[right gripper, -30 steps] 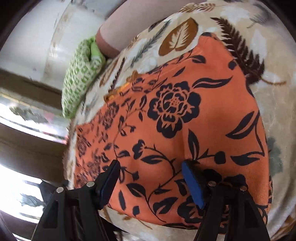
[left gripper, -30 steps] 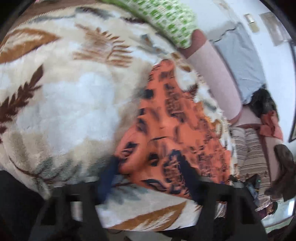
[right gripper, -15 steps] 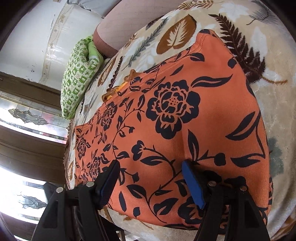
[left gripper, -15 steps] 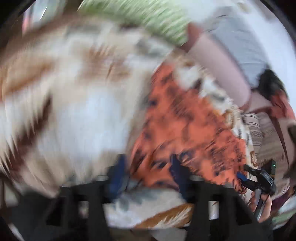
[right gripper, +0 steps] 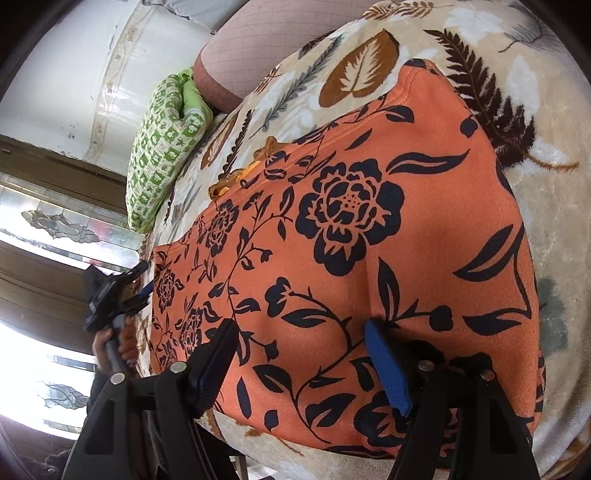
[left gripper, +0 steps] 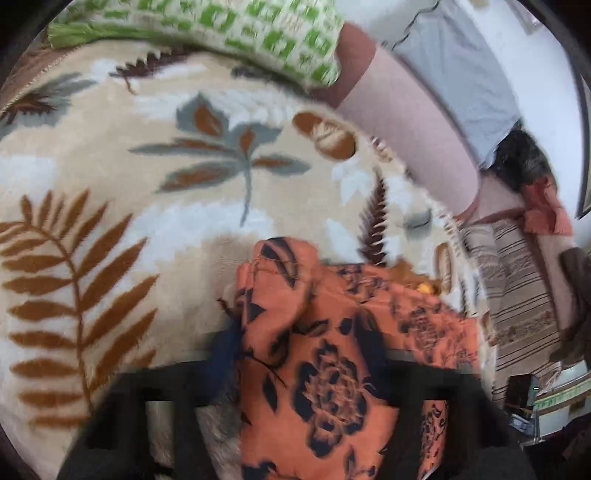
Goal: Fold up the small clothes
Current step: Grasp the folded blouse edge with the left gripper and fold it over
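An orange cloth with black flowers (right gripper: 369,229) lies spread flat on a leaf-patterned blanket (right gripper: 546,221). My right gripper (right gripper: 299,354) stands open over the cloth's near edge, its blue pads (right gripper: 388,369) resting on the fabric with nothing pinched between them. My left gripper (right gripper: 142,280), held by a hand (right gripper: 110,343), is at the cloth's far left corner. In the blurred left wrist view that corner (left gripper: 325,369) is bunched up between the jaws of the left gripper (left gripper: 299,354), which are closing on it. The fabric hides the right finger.
A green checked pillow (left gripper: 240,29) (right gripper: 162,147) lies at the blanket's (left gripper: 110,184) far end beside a pink bolster (left gripper: 406,122). Striped fabric (left gripper: 517,288) and dark clothes lie off to the right. Window panes are behind the left gripper.
My left gripper has swept along the blanket to the cloth's corner, which now stands bunched between its fingers. The right gripper and the spread cloth have stayed put.
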Available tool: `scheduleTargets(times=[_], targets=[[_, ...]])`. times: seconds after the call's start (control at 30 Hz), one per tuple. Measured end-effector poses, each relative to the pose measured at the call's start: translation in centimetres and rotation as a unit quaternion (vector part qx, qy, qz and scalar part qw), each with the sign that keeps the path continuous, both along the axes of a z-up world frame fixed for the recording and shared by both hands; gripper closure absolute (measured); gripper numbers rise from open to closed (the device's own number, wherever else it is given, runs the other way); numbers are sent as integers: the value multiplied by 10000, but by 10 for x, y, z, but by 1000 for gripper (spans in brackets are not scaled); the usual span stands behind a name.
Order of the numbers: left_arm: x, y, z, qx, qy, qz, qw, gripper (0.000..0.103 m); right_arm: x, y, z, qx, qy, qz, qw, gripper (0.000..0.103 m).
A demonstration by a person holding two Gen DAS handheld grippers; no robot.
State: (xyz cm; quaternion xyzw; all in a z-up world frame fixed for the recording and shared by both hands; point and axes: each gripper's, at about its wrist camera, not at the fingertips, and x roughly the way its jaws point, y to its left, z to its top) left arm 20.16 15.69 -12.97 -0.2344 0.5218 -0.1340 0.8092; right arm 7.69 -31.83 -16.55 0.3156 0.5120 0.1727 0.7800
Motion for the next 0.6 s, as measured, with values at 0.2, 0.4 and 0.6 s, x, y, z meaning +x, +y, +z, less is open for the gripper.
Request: scheduleTargets(times=[0.2,0.4,0.6], targets=[[-12,-1,-2,233,-292,160,9992,90,1,0,-1,8,-4,33,10000,28],[-15,-6,26,730,-506,216,9958,74,1,4,3,-52,40,62,10000,25],[-79,-14,80,957,-1344,-15,9863,46,15,-2,40,160,-368,114,9991,25]])
